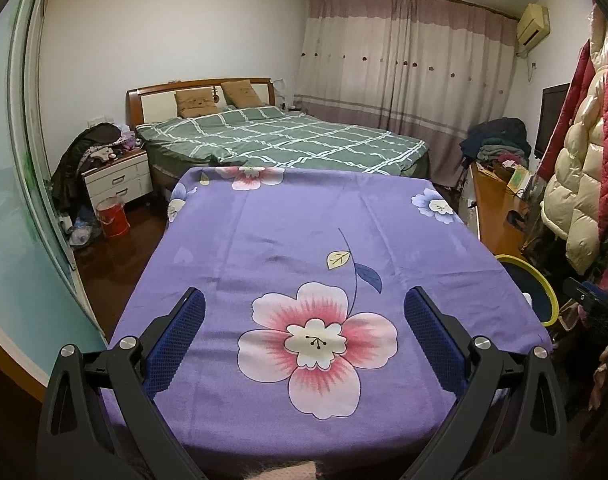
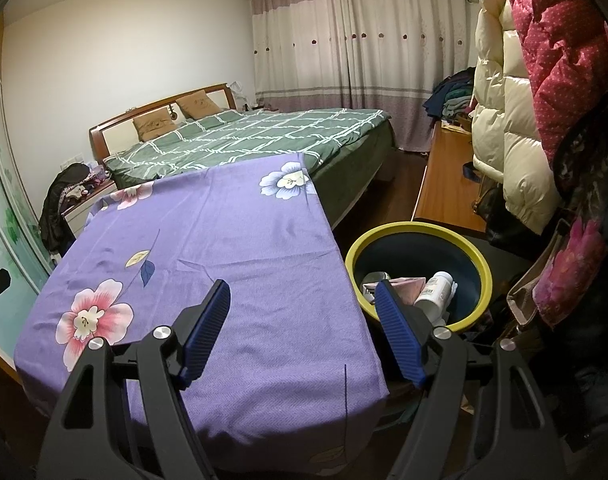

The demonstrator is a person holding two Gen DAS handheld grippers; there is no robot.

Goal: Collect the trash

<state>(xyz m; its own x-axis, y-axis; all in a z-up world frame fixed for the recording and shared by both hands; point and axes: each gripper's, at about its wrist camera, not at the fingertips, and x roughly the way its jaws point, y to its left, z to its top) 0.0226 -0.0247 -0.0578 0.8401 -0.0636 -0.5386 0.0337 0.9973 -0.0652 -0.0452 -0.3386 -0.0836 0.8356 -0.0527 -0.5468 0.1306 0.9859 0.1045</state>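
A table under a purple flowered cloth [image 1: 304, 236] [image 2: 224, 248] fills the foreground of both views, and I see no trash lying on it. A dark bin with a yellow rim [image 2: 479, 258] [image 1: 545, 280] stands at the table's right side. Inside it lie a white plastic bottle [image 2: 433, 292], a pink carton [image 2: 409, 286] and other scraps. My left gripper [image 1: 304, 300] hangs open over the near end of the cloth, nothing between its blue pads. My right gripper [image 2: 302, 286] is open at the table's right edge, its right finger [image 2: 395, 320] in front of the bin.
A bed with a green checked cover [image 1: 288, 140] lies beyond the table. A nightstand [image 1: 118, 180] piled with clothes and a red bucket [image 1: 112, 216] stand at the left. A wooden bench [image 2: 447, 184] and hanging coats [image 2: 511, 120] crowd the right side.
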